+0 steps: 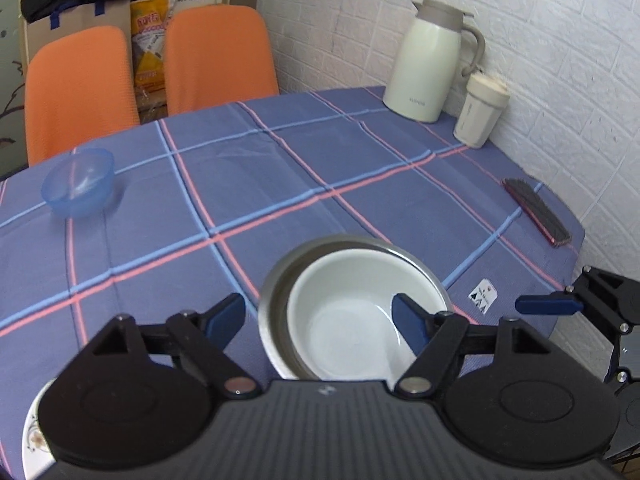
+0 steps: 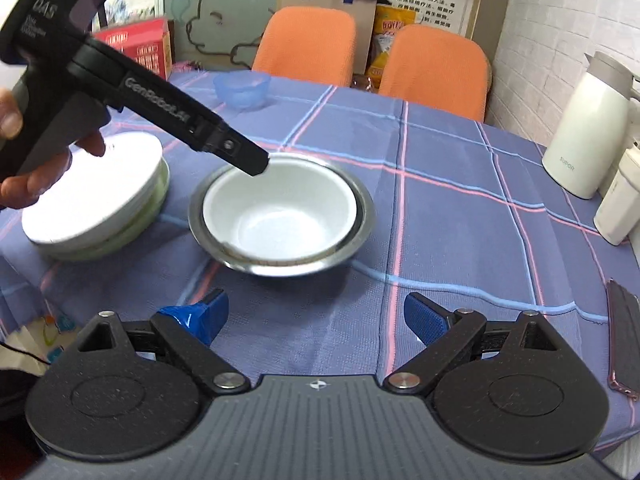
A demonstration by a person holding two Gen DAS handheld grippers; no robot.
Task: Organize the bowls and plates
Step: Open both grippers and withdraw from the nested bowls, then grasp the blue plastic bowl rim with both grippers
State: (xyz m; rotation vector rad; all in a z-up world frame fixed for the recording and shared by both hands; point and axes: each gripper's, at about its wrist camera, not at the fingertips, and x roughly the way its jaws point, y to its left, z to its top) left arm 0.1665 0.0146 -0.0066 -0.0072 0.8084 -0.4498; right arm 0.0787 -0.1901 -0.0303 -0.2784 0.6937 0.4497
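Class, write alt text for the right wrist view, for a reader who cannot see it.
A white bowl sits nested inside a steel bowl on a blue plaid tablecloth, with the open left hand-held gripper above its rim. A stack of plates lies to the left, a blue bowl behind; the open right hand-held gripper frames the foreground.

Both wrist views: white bowl (image 1: 352, 320) shared.

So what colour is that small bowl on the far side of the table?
Translucent light blue bowl; clearest in the left wrist view.
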